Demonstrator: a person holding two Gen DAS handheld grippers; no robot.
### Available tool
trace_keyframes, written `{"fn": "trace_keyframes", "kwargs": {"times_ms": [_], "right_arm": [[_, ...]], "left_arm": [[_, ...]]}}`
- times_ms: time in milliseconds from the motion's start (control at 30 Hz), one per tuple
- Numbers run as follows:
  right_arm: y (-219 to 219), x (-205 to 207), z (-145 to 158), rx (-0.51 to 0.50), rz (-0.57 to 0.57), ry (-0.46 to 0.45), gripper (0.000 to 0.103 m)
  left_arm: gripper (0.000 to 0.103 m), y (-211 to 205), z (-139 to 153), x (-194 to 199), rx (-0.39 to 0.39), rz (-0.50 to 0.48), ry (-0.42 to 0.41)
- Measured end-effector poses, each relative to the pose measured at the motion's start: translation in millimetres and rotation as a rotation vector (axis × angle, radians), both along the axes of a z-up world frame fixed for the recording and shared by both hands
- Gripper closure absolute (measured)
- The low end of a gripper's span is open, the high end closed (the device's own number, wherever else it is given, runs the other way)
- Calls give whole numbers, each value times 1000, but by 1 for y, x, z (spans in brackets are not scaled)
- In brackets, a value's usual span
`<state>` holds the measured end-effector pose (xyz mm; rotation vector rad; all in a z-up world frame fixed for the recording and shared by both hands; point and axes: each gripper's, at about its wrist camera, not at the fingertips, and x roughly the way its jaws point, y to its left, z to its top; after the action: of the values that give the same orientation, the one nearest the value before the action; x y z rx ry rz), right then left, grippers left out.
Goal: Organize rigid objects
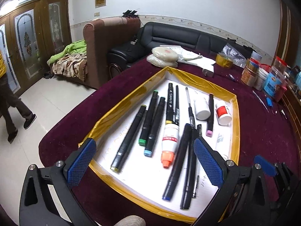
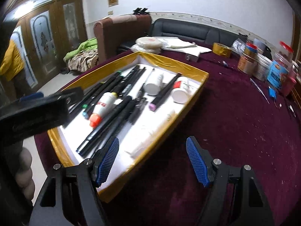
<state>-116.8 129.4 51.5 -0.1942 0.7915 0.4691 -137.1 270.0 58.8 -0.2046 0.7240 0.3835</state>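
A shallow white tray with a gold-taped rim lies on the maroon tablecloth. It holds several black markers, a glue bottle with an orange cap, a pink-tipped marker and two white bottles. My left gripper is open and empty, hovering over the tray's near end. My right gripper is open and empty, over the tray's near right rim. The left gripper's body shows at the left of the right wrist view.
At the table's far right stand jars and tins, a roll of gold tape and papers. Small tools lie on the cloth. Sofas and a walking person are beyond.
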Motion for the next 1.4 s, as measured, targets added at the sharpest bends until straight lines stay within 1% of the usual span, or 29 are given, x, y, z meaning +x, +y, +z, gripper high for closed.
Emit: {"fn": "trace_keyframes", "kwargs": {"times_ms": [233, 467, 600, 800, 900, 1033, 1133, 1200, 1267, 1333, 1400], "right_arm": [[-45, 16, 3, 67, -101, 21, 34], [-95, 28, 3, 113, -199, 27, 34], [-137, 36, 10, 132, -301, 7, 34], [-208, 43, 15, 174, -471, 14, 34], [-236, 44, 14, 188, -535, 27, 34], [-259, 46, 6, 178, -596, 47, 34], [-271, 46, -1, 172, -623, 66, 34], [-276, 47, -7, 159, -634, 75, 34], [-280, 51, -11, 149, -642, 88, 34], [-284, 56, -16, 154, -649, 119, 34], [-286, 60, -18, 165, -653, 132, 34]], "left_arm": [[0, -25, 0, 6, 8, -50, 33], [0, -67, -1, 16, 21, -141, 75], [0, -102, 3, 23, 35, -227, 81], [0, -164, 3, 36, 36, -378, 109], [0, -192, -2, 44, 41, -440, 127], [0, -229, -16, 61, 58, -507, 163], [0, -249, -32, 79, 108, -518, 194], [0, -256, -43, 91, 123, -513, 223], [0, -258, -53, 104, 102, -497, 254], [0, -255, -56, 113, 51, -481, 250], [0, -255, -58, 120, 20, -473, 255]]}}
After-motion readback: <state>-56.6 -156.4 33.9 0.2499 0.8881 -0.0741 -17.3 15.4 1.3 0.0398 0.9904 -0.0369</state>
